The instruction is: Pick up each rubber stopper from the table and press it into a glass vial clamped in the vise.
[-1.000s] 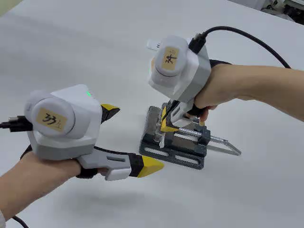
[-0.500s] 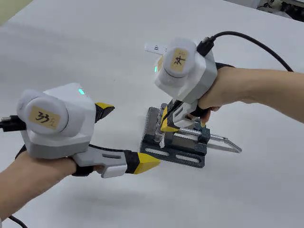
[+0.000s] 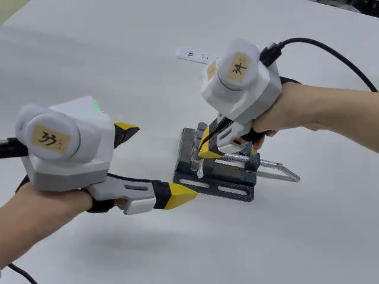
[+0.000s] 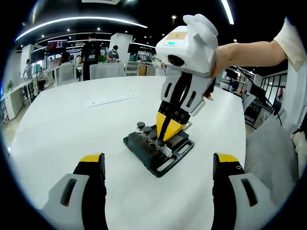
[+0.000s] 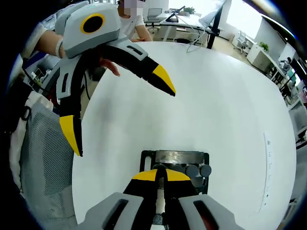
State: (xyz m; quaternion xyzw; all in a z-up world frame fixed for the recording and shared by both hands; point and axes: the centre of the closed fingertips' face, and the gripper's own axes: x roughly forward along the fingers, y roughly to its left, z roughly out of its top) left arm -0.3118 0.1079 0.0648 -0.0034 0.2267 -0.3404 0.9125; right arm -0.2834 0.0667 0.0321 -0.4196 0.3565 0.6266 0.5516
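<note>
A dark metal vise [image 3: 216, 177] stands mid-table and clamps a row of glass vials [image 4: 148, 132] topped with dark rubber stoppers [image 5: 197, 170]. My right gripper [image 3: 205, 151] points down onto the near end of that row, its yellow tips pressed together on top of a vial [image 4: 161, 143]. Whether a stopper sits under the tips is hidden. In the right gripper view the right gripper [image 5: 160, 175] is shut just over the vise [image 5: 175, 158]. My left gripper [image 3: 155, 161] hovers left of the vise, open wide and holding nothing. In its own view the left gripper [image 4: 158, 163] frames the vise [image 4: 165, 160].
A white printed strip [image 3: 192, 56] lies flat on the white table [image 3: 89, 53] beyond the vise. The vise's screw handle [image 3: 278, 171] sticks out to the right. A black cable [image 3: 323, 52] trails from the right gripper. People and desks stand far behind the table.
The right gripper's body has tipped up and to the right while its tips stay on the vial row. The left gripper has drifted slightly left, still open.
</note>
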